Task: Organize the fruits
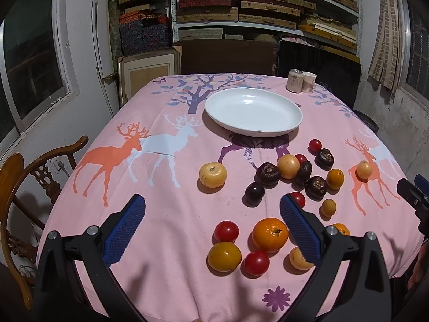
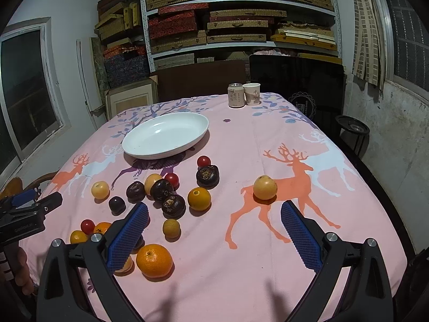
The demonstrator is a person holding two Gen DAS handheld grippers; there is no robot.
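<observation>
Standing at the near edge of the table, with the far end as twelve o'clock, I'd say nothing has been sorted yet: the white plate (image 1: 253, 111) sits bare toward twelve, and every fruit lies loose on the pink tablecloth (image 1: 166, 214).

Starting at the left, the left gripper (image 1: 211, 214) hangs over the near edge with its jaws spread as wide as they go, gripping nothing. Just beyond it, at about eleven, a pale yellow fruit (image 1: 213, 175) lies on its own. Nearer, around six, a big orange (image 1: 270, 234) lies with cherry tomatoes (image 1: 226, 231) and a yellow plum (image 1: 224, 256) beside it.

Toward the middle, a cluster of dark mangosteens (image 2: 161, 189), more tomatoes and yellow fruit sits just short of the plate.

At the right, a lone yellow fruit (image 2: 265, 187) rests at about two o'clock, well apart from the cluster. The right gripper (image 2: 214, 216) hovers short of it, also fully spread and empty.

The plate is oval; from the left camera its long axis runs roughly nine to three, across the table. The fruits are round, so they point nowhere much, though the orange's stem end faces up.

By my reckoning the whole job remains.
</observation>
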